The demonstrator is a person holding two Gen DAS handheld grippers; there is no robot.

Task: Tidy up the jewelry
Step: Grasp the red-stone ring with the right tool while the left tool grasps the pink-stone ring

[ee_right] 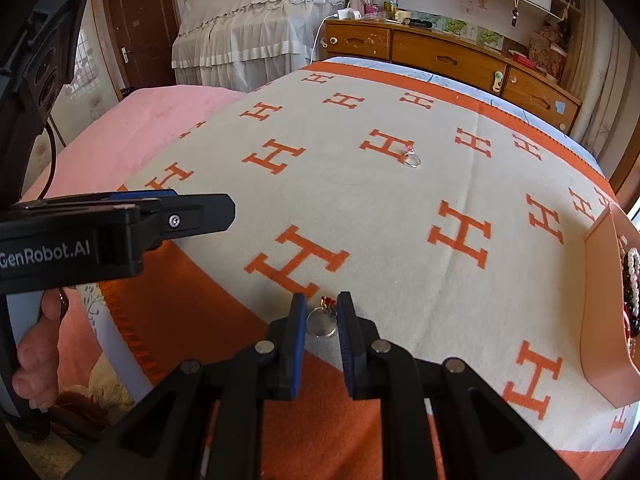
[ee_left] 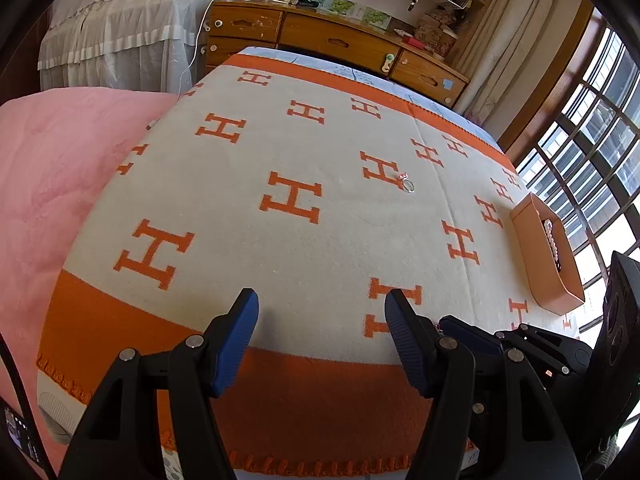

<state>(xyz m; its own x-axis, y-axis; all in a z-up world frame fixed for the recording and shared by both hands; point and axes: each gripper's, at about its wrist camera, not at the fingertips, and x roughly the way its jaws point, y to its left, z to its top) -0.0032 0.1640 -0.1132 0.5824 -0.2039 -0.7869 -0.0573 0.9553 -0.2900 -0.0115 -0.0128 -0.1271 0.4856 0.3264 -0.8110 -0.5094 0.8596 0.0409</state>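
Observation:
A silver ring with a red stone (ee_right: 322, 319) sits between the fingers of my right gripper (ee_right: 322, 312), which is shut on it near the blanket's front edge. A second silver ring with a pink stone (ee_right: 412, 158) lies on the blanket further off; it also shows in the left wrist view (ee_left: 407, 184). An orange tray (ee_left: 532, 248) holding a pearl strand (ee_left: 554, 246) stands at the right; it also shows in the right wrist view (ee_right: 600, 300). My left gripper (ee_left: 322, 308) is open and empty over the blanket's front. It shows at the left of the right wrist view (ee_right: 192, 212).
The bed carries a cream and orange H-pattern blanket (ee_left: 320, 220) with a pink quilt (ee_left: 48, 168) to its left. A wooden dresser (ee_left: 340, 44) stands beyond the bed. Windows (ee_left: 600, 120) are at the right.

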